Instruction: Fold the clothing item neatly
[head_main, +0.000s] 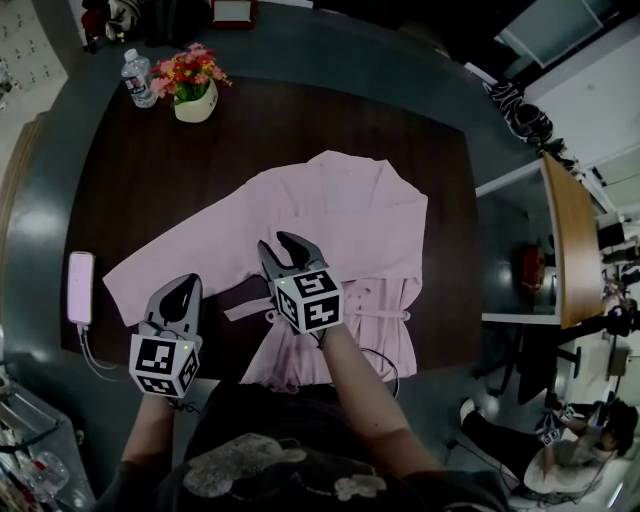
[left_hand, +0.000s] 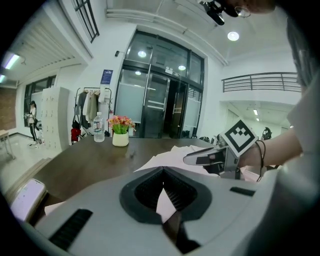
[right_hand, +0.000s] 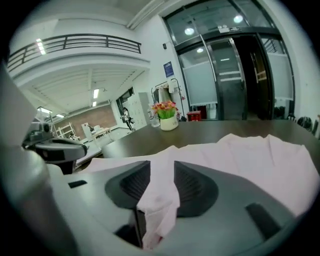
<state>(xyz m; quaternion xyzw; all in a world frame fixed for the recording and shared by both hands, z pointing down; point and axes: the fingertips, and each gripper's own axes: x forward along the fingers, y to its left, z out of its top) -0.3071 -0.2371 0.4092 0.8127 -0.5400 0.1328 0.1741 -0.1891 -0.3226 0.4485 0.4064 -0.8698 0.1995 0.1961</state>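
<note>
Both my hands are angled down over the pink robe (head_main: 345, 205) spread on the dark table (head_main: 150, 160). My left gripper (head_main: 182, 285) pinches its sleeve edge. My right gripper (head_main: 283, 246) has its jaws apart, with fabric draped loosely between them.

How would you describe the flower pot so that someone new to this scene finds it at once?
Start at the dark wooden table under the pink garment. At its far left corner two things stand side by side. The flower pot is the white one with pink and red flowers, right of the clear water bottle.
</note>
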